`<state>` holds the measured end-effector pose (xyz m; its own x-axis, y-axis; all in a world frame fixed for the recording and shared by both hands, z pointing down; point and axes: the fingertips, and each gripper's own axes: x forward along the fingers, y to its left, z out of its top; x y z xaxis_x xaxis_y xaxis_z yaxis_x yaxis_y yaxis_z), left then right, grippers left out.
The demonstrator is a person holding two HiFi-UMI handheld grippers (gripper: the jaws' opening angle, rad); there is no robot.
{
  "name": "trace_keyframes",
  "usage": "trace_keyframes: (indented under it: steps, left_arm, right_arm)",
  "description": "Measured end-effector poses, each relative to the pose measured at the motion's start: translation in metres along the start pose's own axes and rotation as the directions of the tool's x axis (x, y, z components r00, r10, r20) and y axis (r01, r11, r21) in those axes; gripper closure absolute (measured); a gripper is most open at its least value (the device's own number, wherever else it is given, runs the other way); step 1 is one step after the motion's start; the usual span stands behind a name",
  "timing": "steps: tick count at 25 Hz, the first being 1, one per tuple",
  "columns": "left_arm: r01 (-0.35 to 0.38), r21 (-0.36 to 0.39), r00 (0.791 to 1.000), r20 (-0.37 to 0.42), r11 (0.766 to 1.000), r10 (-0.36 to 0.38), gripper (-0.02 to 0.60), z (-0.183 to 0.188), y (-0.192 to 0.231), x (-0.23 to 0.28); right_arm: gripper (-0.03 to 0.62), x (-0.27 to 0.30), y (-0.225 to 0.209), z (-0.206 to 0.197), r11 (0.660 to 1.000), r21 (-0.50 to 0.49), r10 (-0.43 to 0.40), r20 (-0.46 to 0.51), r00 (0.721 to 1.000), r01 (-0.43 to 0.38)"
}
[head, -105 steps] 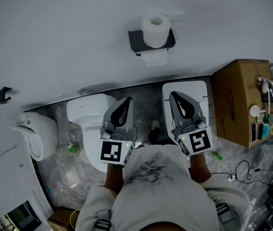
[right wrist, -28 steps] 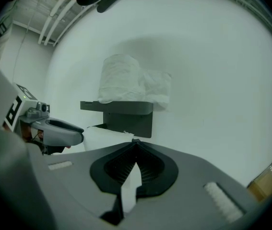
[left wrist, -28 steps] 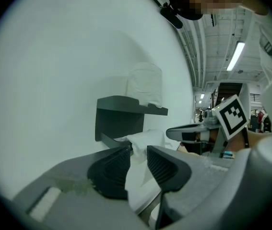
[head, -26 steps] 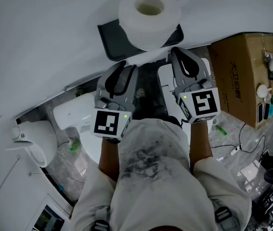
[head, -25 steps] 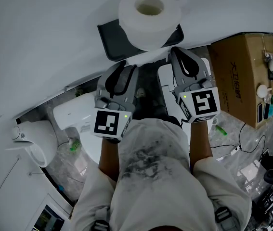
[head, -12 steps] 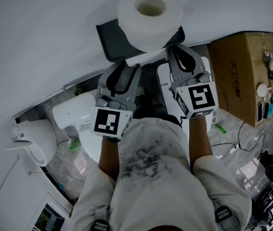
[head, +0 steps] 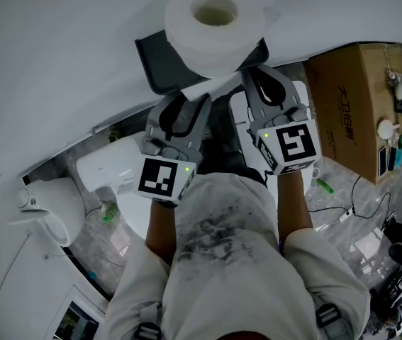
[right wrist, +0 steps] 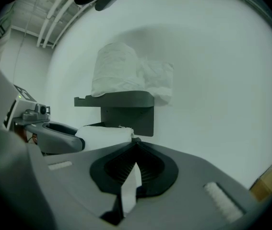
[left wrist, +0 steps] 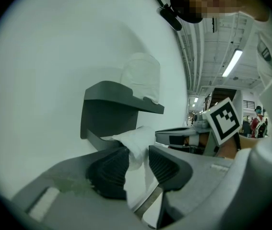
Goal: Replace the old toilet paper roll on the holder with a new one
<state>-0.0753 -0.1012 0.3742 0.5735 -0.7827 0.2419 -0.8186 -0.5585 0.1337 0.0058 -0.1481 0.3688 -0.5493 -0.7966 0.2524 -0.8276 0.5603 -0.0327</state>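
Note:
A dark grey holder (head: 159,66) is fixed to the white wall. A full white roll (head: 215,23) stands upright on its shelf. White paper (head: 201,87) hangs under the shelf. My left gripper (head: 184,106) is just below the holder, open, with the loose end of that paper (left wrist: 136,143) between its pads (left wrist: 108,169). My right gripper (head: 259,76) is beside it on the right, shut, its tip just under the shelf's right end. In the right gripper view its jaws (right wrist: 136,140) meet below the holder (right wrist: 126,107), with the lower paper (right wrist: 102,132) to their left.
A brown cardboard box (head: 349,126) with bottles stands at the right. A white toilet (head: 108,172) and another white fixture (head: 45,207) sit low at the left. Cables (head: 349,211) lie on the floor at the right.
Since the oldest frame both grippers have come up close to the holder. Over the last second the left jaws have spread wider around the hanging paper; the right gripper has barely shifted.

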Motion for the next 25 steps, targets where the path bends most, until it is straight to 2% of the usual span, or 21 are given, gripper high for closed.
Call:
trace_keyframes:
  steps: [5, 8, 12, 25]
  left_arm:
    - [0.015, -0.002, 1.000, 0.010, 1.000, -0.015, 0.456, 0.002, 0.000, 0.002]
    - [0.026, -0.007, 1.000, 0.016, 1.000, -0.026, 0.496, 0.003, -0.001, 0.004]
    - [0.058, 0.000, 0.998, 0.008, 0.998, -0.058, 0.511, 0.003, -0.003, 0.007]
    - [0.122, 0.000, 0.992, 0.011, 0.993, -0.122, 0.535, 0.009, -0.015, 0.013]
  right_arm:
    - [0.594, -0.001, 0.000, 0.000, 1.000, 0.015, 0.003, 0.005, 1.000, -0.003]
    - [0.594, -0.001, 0.002, -0.002, 1.000, 0.015, 0.007, 0.000, 1.000, -0.007]
    - [0.594, -0.002, -0.001, -0.003, 1.000, 0.015, 0.000, -0.004, 1.000, 0.000]
    - [0.594, -0.016, -0.004, 0.001, 0.999, 0.005, -0.032, 0.003, 0.999, 0.032]
